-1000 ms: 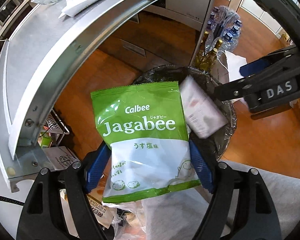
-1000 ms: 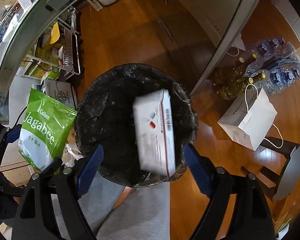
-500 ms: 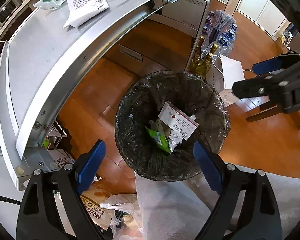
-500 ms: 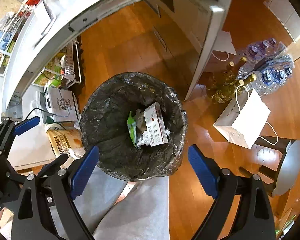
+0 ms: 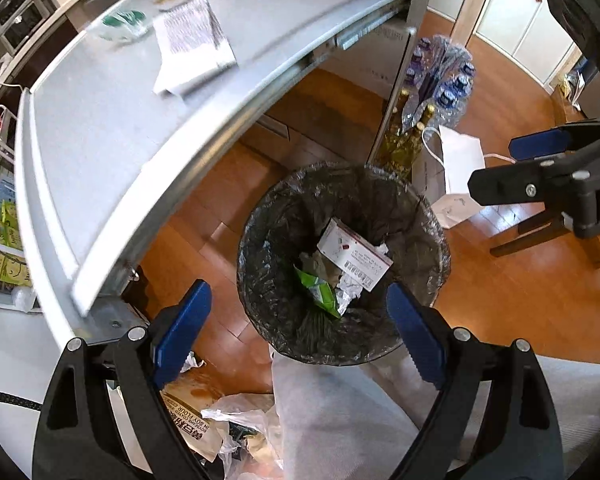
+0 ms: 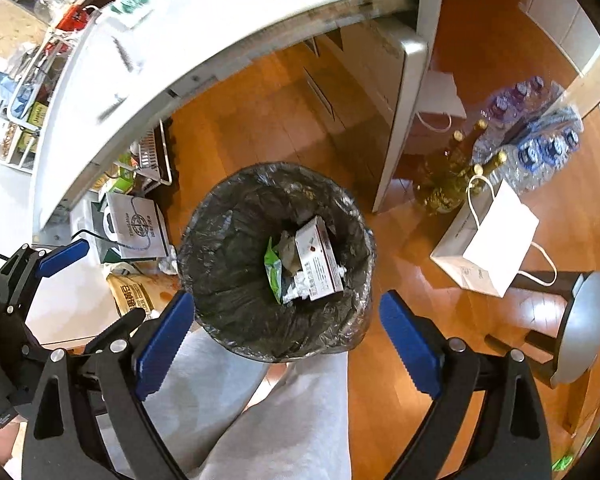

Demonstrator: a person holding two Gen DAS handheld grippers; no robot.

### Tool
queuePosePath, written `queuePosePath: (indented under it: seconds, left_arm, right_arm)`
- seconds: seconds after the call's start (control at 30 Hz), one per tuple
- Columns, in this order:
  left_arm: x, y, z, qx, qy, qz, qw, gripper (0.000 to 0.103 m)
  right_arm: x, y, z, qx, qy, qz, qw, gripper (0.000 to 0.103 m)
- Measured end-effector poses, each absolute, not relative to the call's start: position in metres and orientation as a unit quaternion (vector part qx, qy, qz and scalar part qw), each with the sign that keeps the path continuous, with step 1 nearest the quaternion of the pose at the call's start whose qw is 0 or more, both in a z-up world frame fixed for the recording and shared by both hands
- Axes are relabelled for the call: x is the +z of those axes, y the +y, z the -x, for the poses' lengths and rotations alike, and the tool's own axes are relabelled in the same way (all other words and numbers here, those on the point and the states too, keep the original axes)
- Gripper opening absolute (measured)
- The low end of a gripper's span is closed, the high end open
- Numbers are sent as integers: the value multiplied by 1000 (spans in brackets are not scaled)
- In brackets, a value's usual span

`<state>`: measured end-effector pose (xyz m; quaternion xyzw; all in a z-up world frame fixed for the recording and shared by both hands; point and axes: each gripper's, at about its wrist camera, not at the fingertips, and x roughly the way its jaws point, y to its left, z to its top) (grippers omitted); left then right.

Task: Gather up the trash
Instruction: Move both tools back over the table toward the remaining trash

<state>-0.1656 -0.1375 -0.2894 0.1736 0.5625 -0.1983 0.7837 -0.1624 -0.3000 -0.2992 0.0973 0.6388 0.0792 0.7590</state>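
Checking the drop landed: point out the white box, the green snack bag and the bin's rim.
white box (image 5: 354, 251): left wrist view, on its printed top face.
green snack bag (image 5: 318, 289): left wrist view, on the crumpled green part.
bin (image 6: 220, 208): right wrist view, on the liner-covered rim, upper left.

Black bin liner (image 5: 284, 248); green snack bag (image 5: 316, 290); blue fingers (image 5: 182, 328).

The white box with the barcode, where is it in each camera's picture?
Left wrist: white box lies right of centre, inside the bin.
Right wrist: white box lies just above centre, inside the bin.
Shared landmark: the green snack bag lying left of it.
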Motion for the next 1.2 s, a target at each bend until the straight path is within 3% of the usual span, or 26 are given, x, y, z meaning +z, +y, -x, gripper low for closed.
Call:
queuePosePath:
  seconds: [0.37,0.7,1.2]
  left_arm:
    - [-243,-128,167,-191,532,-150,811,90]
    - [-227,-117,157,-168,520,-138,826,90]
    - [-184,-50,104,-99,495,-66,861,90]
  right_arm:
    - [-235,-289,164,89,582,-72,805,98]
    - [-228,-269,151,103,578,-82,805,98]
    - [-166,-253,111,88,497,-75,860,98]
